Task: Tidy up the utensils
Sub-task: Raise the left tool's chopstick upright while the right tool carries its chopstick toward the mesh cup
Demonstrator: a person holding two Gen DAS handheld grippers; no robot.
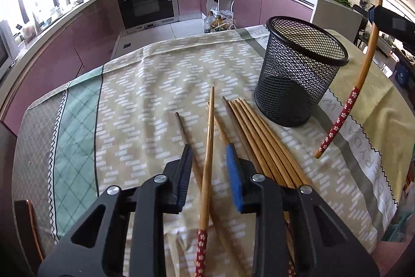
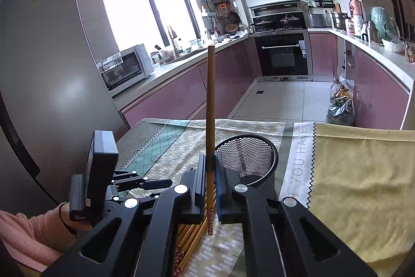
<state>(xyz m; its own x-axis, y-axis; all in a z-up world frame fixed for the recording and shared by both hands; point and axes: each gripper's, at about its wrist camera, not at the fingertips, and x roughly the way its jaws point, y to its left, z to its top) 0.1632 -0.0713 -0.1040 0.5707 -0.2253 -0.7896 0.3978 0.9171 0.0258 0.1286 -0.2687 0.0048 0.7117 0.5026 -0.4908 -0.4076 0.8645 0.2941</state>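
White cloth [image 2: 298,168] reads "YOU HAVE"; right gripper [image 2: 210,165] jaws clamp a chopstick [image 2: 210,105], left gripper [image 1: 208,157] jaws parted, empty.

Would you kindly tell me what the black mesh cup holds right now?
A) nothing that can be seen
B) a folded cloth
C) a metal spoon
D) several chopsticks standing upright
A: the black mesh cup stands upright with no utensil showing inside it in either view, while the loose chopsticks lie on the tablecloth beside it.
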